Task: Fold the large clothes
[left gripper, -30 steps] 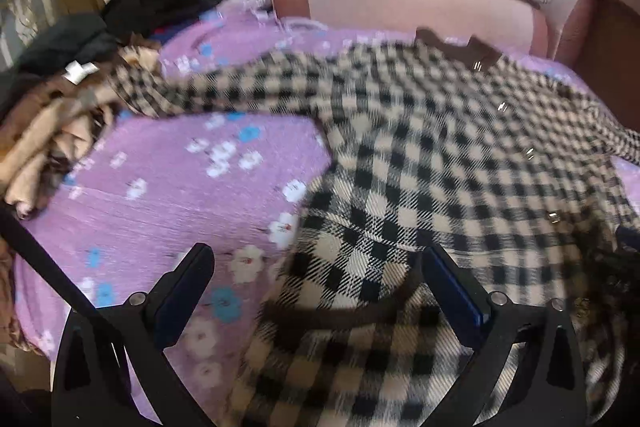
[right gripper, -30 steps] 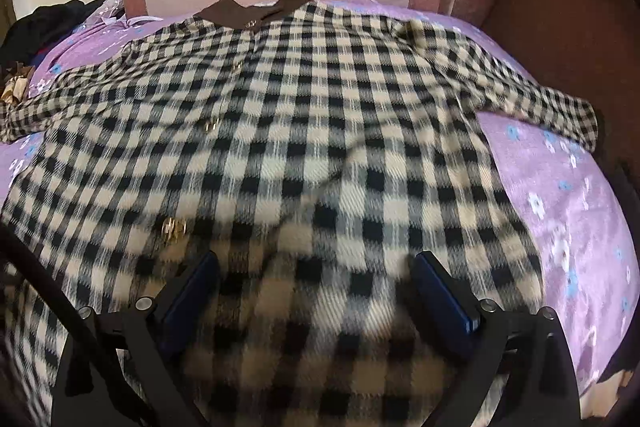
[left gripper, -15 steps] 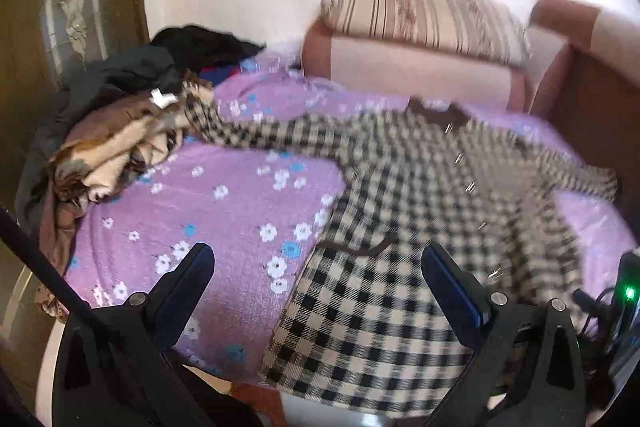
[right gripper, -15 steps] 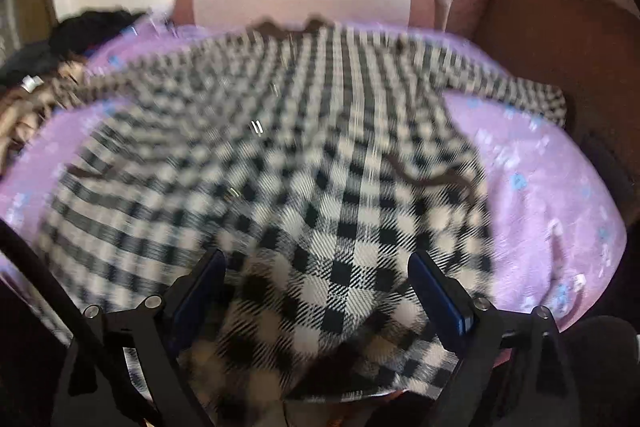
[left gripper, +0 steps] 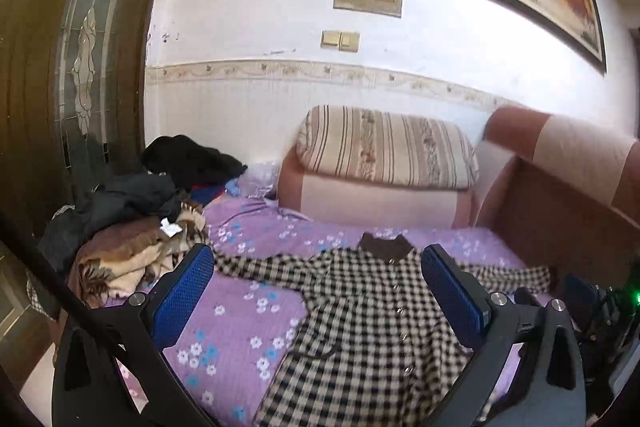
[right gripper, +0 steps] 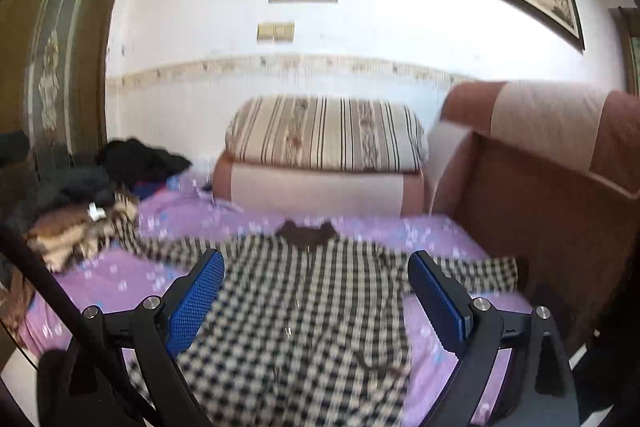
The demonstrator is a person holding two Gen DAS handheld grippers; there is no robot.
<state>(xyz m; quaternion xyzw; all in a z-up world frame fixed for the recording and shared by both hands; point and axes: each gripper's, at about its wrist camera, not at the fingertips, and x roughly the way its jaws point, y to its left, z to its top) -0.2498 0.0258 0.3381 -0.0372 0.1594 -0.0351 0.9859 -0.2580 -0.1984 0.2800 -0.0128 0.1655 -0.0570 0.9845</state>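
A black-and-cream checked coat (left gripper: 360, 315) with a brown collar (left gripper: 386, 246) lies spread flat, front up, sleeves out to both sides, on a purple flowered sheet (left gripper: 248, 303). It shows the same way in the right wrist view (right gripper: 312, 307). My left gripper (left gripper: 318, 291) is open and empty, held well above and back from the coat's hem. My right gripper (right gripper: 316, 297) is also open and empty, above the coat's lower half.
A pile of dark and brown clothes (left gripper: 132, 219) sits at the left end of the sofa bed. A striped cushion (left gripper: 384, 147) on a pink bolster stands behind the collar. A brown armrest (left gripper: 560, 211) walls the right side. A wooden door (left gripper: 60, 67) is at left.
Both grippers have pulled up and back from close over the coat, so the whole coat, the sofa and the wall now show. The coat lies still.
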